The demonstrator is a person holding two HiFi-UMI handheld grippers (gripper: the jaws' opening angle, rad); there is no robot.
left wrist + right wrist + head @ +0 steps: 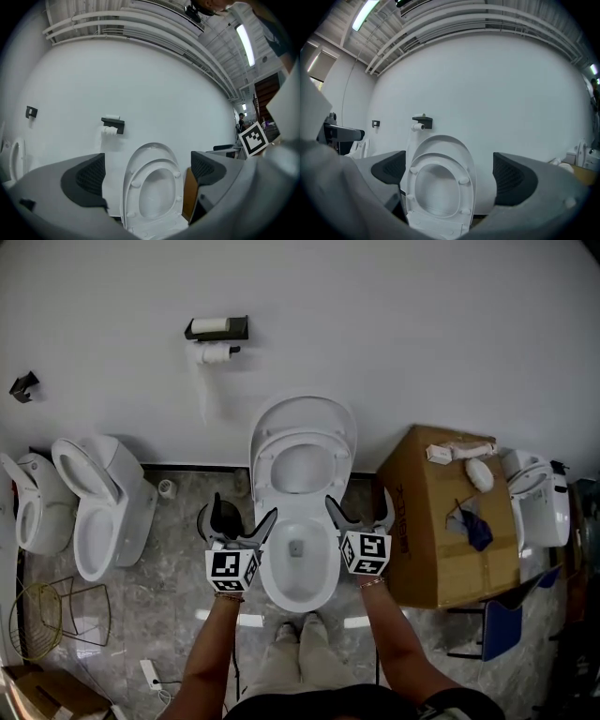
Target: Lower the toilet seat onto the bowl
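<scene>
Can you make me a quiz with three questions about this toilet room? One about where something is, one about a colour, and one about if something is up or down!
1. Where is the toilet paper holder?
A) on the wall
B) on a door
C) on the ceiling

2. What colour is the cardboard box?
A) blue
B) brown
C) white

3. How is the toilet seat?
A) lying flat
B) taken off
C) raised

Answers:
1 A, the holder hangs on the white wall.
2 B, its top and sides are brown.
3 C, it stands up against the open lid.
</scene>
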